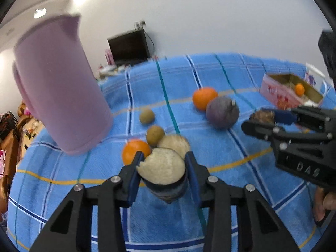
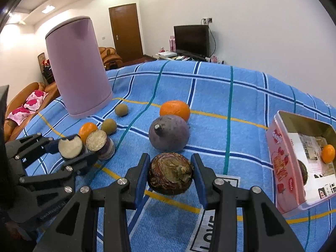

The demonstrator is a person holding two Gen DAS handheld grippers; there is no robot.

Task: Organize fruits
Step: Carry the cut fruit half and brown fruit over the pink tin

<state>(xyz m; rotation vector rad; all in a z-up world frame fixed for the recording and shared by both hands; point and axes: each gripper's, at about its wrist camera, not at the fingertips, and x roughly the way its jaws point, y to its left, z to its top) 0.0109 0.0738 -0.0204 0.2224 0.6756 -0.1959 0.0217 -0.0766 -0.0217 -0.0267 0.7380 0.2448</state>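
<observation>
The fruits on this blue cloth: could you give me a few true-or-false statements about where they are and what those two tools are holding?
1. The left gripper holds a cut fruit piece between its fingers. True.
2. The right gripper is empty. False: it holds a brown scaly fruit.
3. The pink tin holds an orange. True.
4. The purple round fruit lies inside the tin. False: it lies on the blue cloth.
</observation>
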